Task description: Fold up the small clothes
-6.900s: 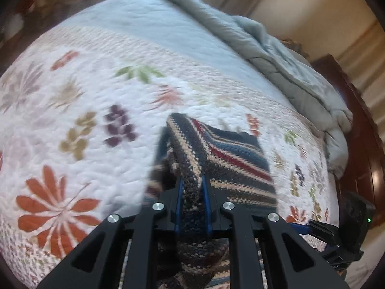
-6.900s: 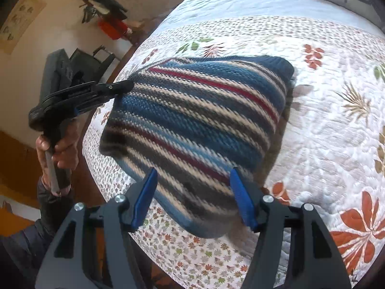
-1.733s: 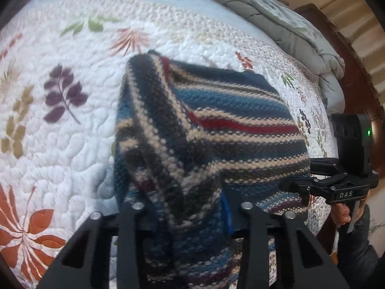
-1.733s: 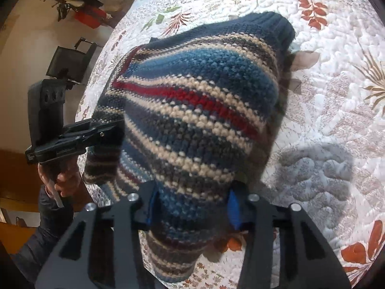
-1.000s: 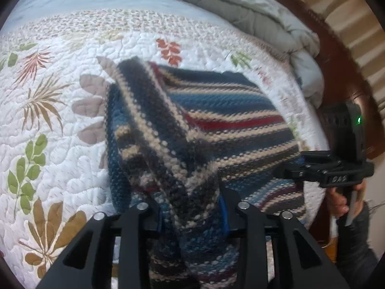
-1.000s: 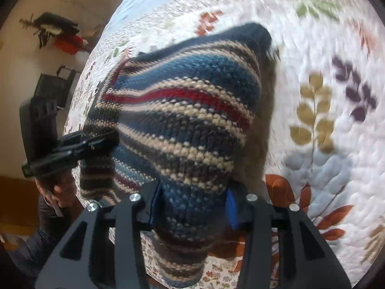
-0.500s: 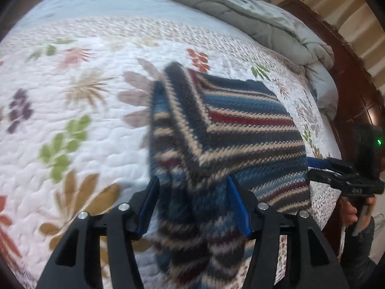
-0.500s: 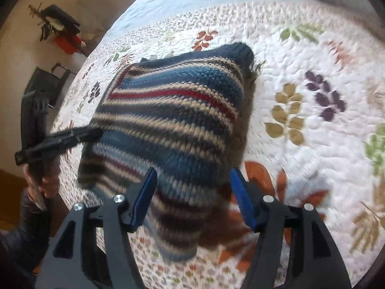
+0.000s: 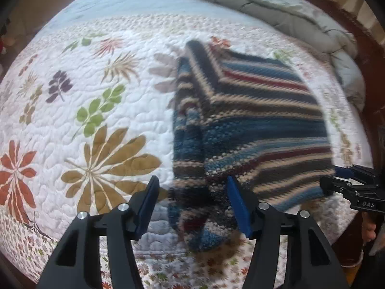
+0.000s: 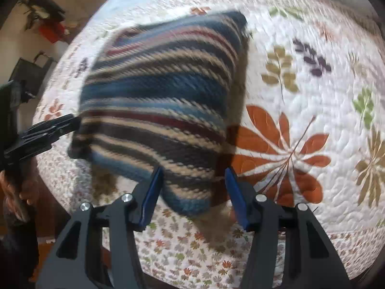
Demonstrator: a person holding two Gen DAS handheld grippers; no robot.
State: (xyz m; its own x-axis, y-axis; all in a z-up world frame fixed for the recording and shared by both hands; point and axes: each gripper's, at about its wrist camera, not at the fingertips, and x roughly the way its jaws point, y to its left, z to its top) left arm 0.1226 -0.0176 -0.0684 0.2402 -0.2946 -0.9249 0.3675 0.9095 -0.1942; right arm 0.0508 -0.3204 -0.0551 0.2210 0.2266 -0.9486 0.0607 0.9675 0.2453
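Observation:
A folded knit sweater (image 9: pixel 252 110), striped blue, beige, dark and red, lies on the floral quilt (image 9: pixel 96 96) near the bed's front edge. My left gripper (image 9: pixel 195 203) hovers over its near left corner. Its jaws are opening, with the corner between them, and the left pad stands off the cloth. In the right wrist view the sweater (image 10: pixel 163 91) has its near right corner between the blue pads of my right gripper (image 10: pixel 193 195). Those jaws are closing but do not clamp the cloth. Each view catches the other gripper at the sweater's far side: the right (image 9: pixel 349 187), the left (image 10: pixel 48 132).
A grey duvet (image 9: pixel 276 7) is bunched at the head of the bed against a dark wooden frame (image 9: pixel 370 77). The quilt (image 10: pixel 300 96) stretches on to the right of the sweater. Beyond the bed's left side stand a black case (image 10: pixel 28 74) and red and black items (image 10: pixel 48 24).
A second ago both grippers were shut on the sweater's corners. Both have let go and drawn back toward the bed's edge, and the sweater now rests folded on the quilt.

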